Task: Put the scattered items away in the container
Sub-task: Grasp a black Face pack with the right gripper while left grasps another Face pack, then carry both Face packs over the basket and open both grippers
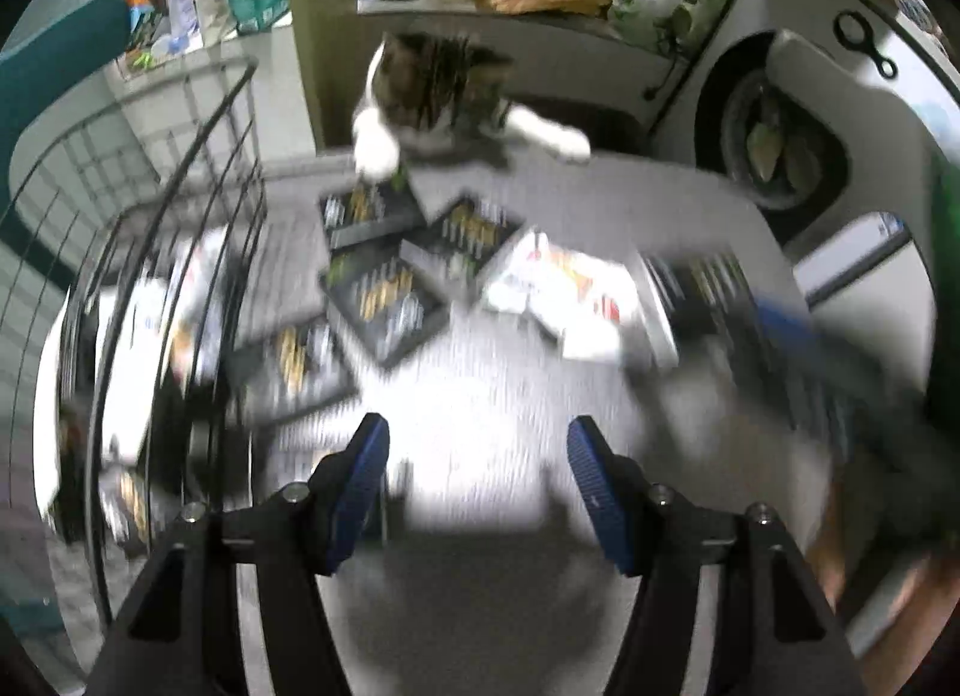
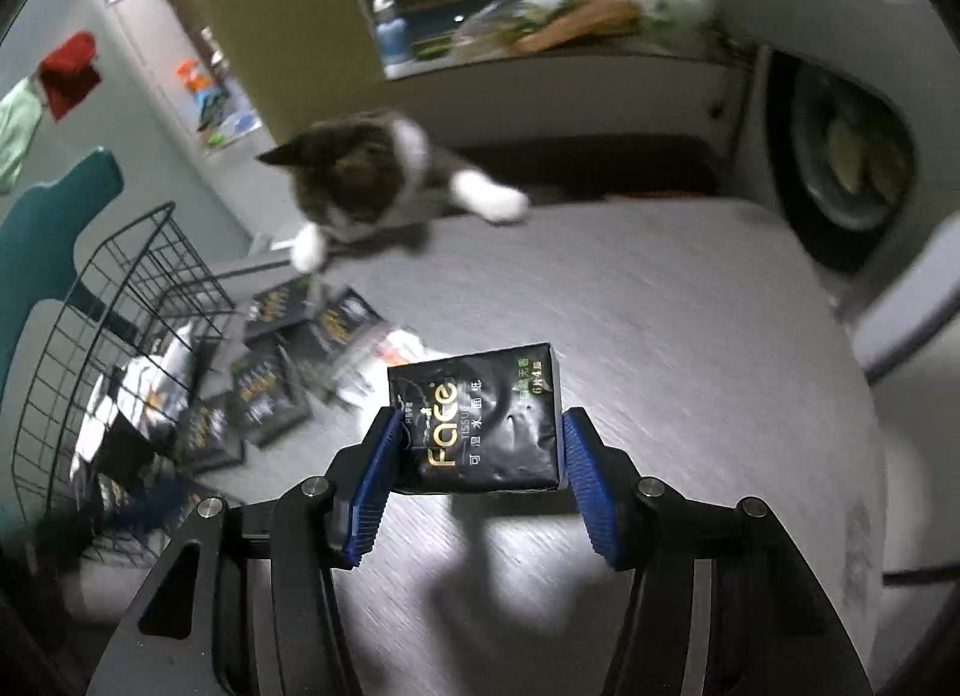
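I have the right gripper (image 2: 474, 456) carrying one black tissue pack (image 2: 477, 417), its jaws closed on the pack's two short ends so the printed face lies flat toward the camera; I judge that a sensible hold, since the soft pack is gripped across its stiffest span and can be dropped flat into the wire basket (image 2: 120, 336), which stands at about nine o'clock in the right wrist view. The left gripper (image 1: 477, 486) hangs over a bare patch of the table (image 1: 480, 396) with its jaws spread apart and nothing between them, which I read as readiness for the next pick. The loose packs lie in a cluster beside the basket, at about eleven o'clock from the left gripper. In the blurred left wrist view I count four black packs (image 1: 384, 288) there and one white pack (image 1: 558, 288) at about one o'clock, with another dark shape further right that I cannot make out. The basket already holds several items, white and dark, but blur stops me counting them. One cat (image 2: 360, 180) leans over the far edge of the table at twelve o'clock, with one white paw (image 1: 375, 147) just beside the farthest black pack, so I would expect that pack might shift. There is one basket and two grippers, and one pack is in hand.
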`<state>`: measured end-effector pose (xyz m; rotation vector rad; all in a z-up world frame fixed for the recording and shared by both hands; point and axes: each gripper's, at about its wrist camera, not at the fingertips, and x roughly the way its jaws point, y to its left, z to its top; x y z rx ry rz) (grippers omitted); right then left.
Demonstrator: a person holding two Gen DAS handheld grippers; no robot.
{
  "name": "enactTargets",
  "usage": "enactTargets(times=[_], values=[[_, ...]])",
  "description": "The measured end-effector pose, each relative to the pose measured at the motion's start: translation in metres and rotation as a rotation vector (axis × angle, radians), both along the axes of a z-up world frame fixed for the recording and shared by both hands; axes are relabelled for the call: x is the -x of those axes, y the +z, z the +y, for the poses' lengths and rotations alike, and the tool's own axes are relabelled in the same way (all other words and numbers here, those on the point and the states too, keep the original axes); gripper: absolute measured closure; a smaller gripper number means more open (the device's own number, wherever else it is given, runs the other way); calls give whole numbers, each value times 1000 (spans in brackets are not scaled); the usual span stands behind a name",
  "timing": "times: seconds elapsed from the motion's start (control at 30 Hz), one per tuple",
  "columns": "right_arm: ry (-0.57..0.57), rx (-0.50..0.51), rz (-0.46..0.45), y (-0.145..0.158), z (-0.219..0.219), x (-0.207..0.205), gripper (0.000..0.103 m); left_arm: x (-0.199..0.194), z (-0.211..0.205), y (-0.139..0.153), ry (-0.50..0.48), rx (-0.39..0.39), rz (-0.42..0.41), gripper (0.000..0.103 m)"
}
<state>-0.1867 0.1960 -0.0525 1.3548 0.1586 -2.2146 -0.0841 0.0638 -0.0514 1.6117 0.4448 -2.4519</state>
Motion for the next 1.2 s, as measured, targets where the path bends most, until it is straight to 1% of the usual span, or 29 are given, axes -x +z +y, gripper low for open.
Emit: enactTargets(times=[0.07, 0.1, 0.17, 0.2, 0.3, 0.33, 0.4, 0.43, 0.47, 0.5, 0.6, 0.63, 0.7, 0.73, 0.77, 0.93, 1.03, 1.2], values=[[-13, 5, -6, -1, 14, -5, 49, 22, -1, 2, -5, 24, 7, 36], [-17, 8, -11, -2, 19, -7, 49, 35, -3, 1, -5, 55, 8, 36], [-26, 7, -16, -5, 28, -10, 49, 52, -10, -6, -8, 100, -2, 36], [-28, 11, -26, -8, 32, -10, 49, 60, -14, -11, -13, 110, -7, 36], [-21, 18, -34, -11, 34, -12, 49, 81, -20, -27, -46, 108, -33, 36], [-18, 19, -35, -12, 33, -12, 49, 88, -20, -37, -72, 97, -64, 36], [-20, 26, -40, -13, 33, -13, 49, 95, -21, -49, -94, 82, -94, 36], [-19, 35, -43, -13, 33, -13, 49, 96, -21, -51, -93, 90, -95, 36], [-16, 37, -42, -13, 32, -13, 49, 98, -22, -52, -92, 115, -86, 36], [-14, 36, -41, -13, 30, -13, 49, 100, -25, -53, -92, 116, -81, 36], [-11, 41, -44, -13, 29, -13, 48, 106, -31, -58, -103, 57, -83, 36], [-11, 43, -49, -14, 28, -13, 48, 106, -32, -60, -107, 55, -89, 36], [-10, 48, -59, -18, 26, -14, 48, 108, -33, -67, -116, 47, -106, 47], [-9, 48, -62, -19, 26, -14, 48, 108, -31, -67, -119, 72, -101, 49], [-9, 46, -64, -20, 25, -15, 48, 106, -29, -67, -132, 76, -103, 50], [-10, 45, -59, -19, 23, -16, 48, 93, -20, -62, -148, 92, -109, 51], [-12, 41, -46, -13, 24, -18, 48, 74, -6, -52, -171, 94, -96, 51], [-18, 27, -34, -2, 28, -28, 48, 40, 11, -28, -176, 72, -70, 51]])
